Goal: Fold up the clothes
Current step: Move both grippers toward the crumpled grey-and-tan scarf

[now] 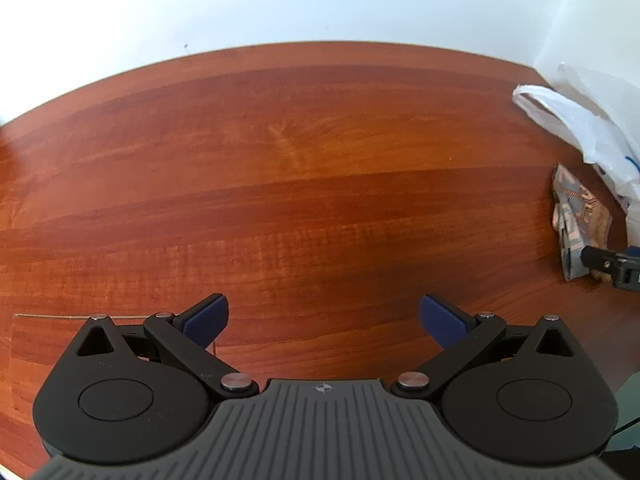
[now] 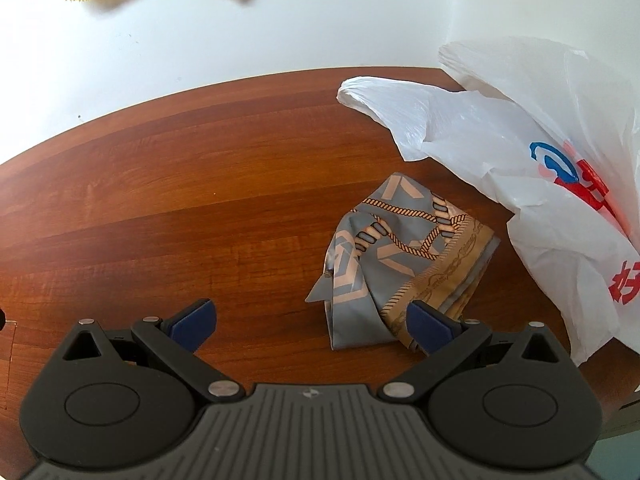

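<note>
Fingers (image 2: 192, 322) of both grippers spread apart, empty; crumpled grey-and-tan scarf (image 2: 394, 256) lies bunched on table (image 2: 180, 208).

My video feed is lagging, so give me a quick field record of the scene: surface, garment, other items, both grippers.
surface: reddish-brown wooden table
garment: crumpled grey and tan patterned scarf, unfolded, lying on the table
other item: white plastic bag with red and blue print, just right of the scarf
left gripper: open, nothing between its pads, over bare table
right gripper: open, at the scarf's near edge, not gripping
</note>
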`<state>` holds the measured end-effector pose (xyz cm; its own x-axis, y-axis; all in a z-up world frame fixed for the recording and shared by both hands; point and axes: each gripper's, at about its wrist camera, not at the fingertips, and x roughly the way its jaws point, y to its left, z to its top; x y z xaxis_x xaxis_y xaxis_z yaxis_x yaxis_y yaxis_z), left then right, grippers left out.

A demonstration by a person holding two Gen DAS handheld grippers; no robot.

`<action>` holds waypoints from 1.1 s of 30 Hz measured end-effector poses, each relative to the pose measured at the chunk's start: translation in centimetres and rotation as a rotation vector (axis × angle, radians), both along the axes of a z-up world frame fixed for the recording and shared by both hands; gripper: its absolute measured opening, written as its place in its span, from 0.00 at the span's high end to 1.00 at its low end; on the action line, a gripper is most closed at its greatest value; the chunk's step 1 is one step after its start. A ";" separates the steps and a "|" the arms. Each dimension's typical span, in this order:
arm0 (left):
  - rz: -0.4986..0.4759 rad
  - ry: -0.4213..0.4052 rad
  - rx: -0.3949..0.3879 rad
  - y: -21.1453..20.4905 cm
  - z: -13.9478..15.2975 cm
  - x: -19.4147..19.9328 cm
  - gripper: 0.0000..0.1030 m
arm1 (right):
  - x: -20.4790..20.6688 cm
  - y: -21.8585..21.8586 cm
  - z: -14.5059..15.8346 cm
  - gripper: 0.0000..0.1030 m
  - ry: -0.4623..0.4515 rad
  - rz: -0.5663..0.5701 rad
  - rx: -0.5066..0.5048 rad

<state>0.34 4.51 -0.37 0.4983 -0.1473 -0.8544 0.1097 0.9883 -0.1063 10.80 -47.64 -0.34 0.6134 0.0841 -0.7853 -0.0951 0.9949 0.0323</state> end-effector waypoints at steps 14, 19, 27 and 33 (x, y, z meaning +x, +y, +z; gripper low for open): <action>-0.015 -0.011 0.057 2.0 1.0 0.2 0.00 | -0.6 -1.4 0.0 0.01 0.004 0.046 0.013; 0.053 -0.005 0.073 1.0 2.4 -1.8 0.00 | -0.7 -0.9 0.0 0.01 -0.002 0.047 0.009; 0.117 -0.002 0.103 1.4 3.3 -2.9 0.00 | -0.3 -1.2 0.1 0.01 -0.008 0.040 0.018; 0.134 0.011 0.114 1.7 4.0 -3.0 0.00 | -0.1 -1.1 0.1 0.01 -0.009 0.044 0.017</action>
<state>-2.71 6.20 3.63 0.4974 0.0184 -0.8673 -0.0247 0.9997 0.0070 10.75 -48.74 -0.21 0.6161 0.1247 -0.7777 -0.1391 0.9891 0.0484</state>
